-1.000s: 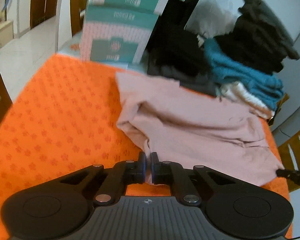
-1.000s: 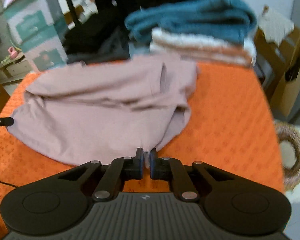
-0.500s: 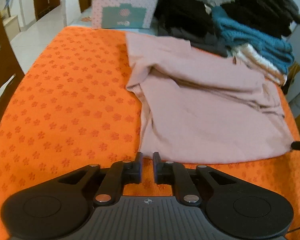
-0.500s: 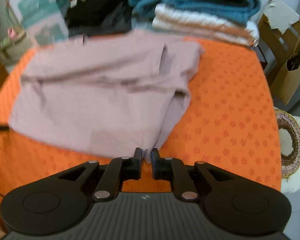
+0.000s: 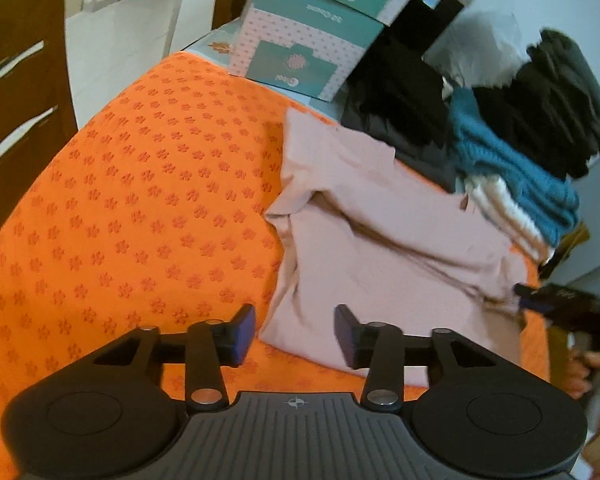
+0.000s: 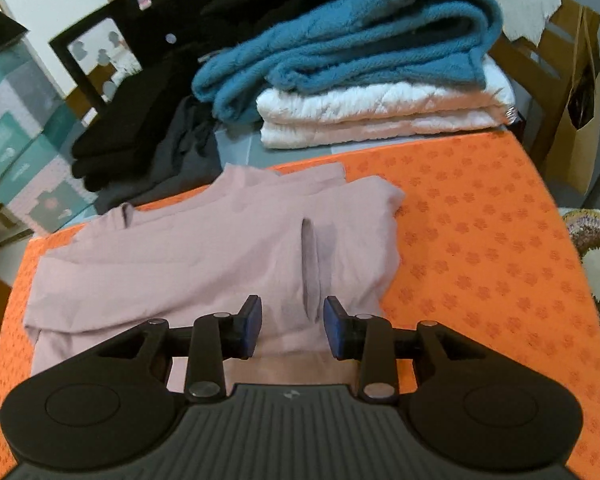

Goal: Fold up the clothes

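A pale pink garment [image 5: 384, 256] lies partly folded on the orange flower-patterned mat [image 5: 148, 208]. It also shows in the right wrist view [image 6: 220, 256], with a raised crease near its right side. My left gripper [image 5: 295, 334] is open and empty, just above the garment's near left corner. My right gripper [image 6: 293, 326] is open and empty, over the garment's near edge beside the crease. The right gripper also shows at the right edge of the left wrist view [image 5: 560, 300].
Folded clothes are stacked at the back: a teal fleece [image 6: 348, 40] on white quilted items [image 6: 380, 116], and dark garments [image 5: 400, 92]. Teal and pink boxes [image 5: 312, 40] stand at the back left. A wooden chair [image 5: 16, 64] is at the left, a woven basket [image 6: 596, 256] at the right.
Both grippers were shut on the garment's near edge, then opened and let it go. The garment now lies flat on the mat.
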Tool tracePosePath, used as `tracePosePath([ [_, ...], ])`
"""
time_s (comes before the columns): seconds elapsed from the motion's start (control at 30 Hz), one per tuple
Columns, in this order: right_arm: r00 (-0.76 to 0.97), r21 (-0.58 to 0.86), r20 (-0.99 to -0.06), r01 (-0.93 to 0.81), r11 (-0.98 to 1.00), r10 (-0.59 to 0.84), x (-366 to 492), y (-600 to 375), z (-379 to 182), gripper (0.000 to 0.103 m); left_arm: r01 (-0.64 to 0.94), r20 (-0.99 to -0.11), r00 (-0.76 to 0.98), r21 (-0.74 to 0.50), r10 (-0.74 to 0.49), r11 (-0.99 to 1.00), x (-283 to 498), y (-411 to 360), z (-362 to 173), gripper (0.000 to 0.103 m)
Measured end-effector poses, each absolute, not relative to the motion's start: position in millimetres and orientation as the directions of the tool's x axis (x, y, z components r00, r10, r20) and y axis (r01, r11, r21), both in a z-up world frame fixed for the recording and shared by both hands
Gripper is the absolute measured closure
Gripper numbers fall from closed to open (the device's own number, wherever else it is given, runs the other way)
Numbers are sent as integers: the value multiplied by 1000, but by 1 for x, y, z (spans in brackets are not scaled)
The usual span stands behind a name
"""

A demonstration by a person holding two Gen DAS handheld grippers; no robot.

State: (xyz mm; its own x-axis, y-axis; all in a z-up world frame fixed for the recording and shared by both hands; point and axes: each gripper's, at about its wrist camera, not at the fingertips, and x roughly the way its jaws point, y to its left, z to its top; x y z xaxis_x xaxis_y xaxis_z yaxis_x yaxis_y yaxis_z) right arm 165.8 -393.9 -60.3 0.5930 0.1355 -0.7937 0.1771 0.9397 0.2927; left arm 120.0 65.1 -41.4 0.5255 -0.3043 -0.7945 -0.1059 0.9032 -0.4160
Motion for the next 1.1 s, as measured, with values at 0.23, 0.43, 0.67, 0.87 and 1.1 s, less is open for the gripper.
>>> tracePosePath([
  [0.23, 579, 277, -806, 192, 942, 118, 186, -386, -77, 98, -151, -784, 518, -477, -342, 866, 126, 65, -36, 35],
  [0.43, 657, 256, -737, 55, 965, 159, 173, -350, -48, 98, -175, -748, 508, -576, -428, 798, 147, 51, -34, 17],
  [0.67, 686, 210, -681, -155, 965, 258, 149, -293, -14, 98, -123, -674, 495, -679, -548, 724, 173, 11, -32, 12],
  [0.87, 666, 132, -663, -344, 930, 341, 120, -243, 2, 98, -55, -655, 461, -695, -599, 717, 183, -16, -32, 9],
  [1.1, 608, 103, -657, -514, 852, 446, 85, -199, 13, 98, -111, -660, 430, -716, -616, 690, 172, -11, -50, 17],
])
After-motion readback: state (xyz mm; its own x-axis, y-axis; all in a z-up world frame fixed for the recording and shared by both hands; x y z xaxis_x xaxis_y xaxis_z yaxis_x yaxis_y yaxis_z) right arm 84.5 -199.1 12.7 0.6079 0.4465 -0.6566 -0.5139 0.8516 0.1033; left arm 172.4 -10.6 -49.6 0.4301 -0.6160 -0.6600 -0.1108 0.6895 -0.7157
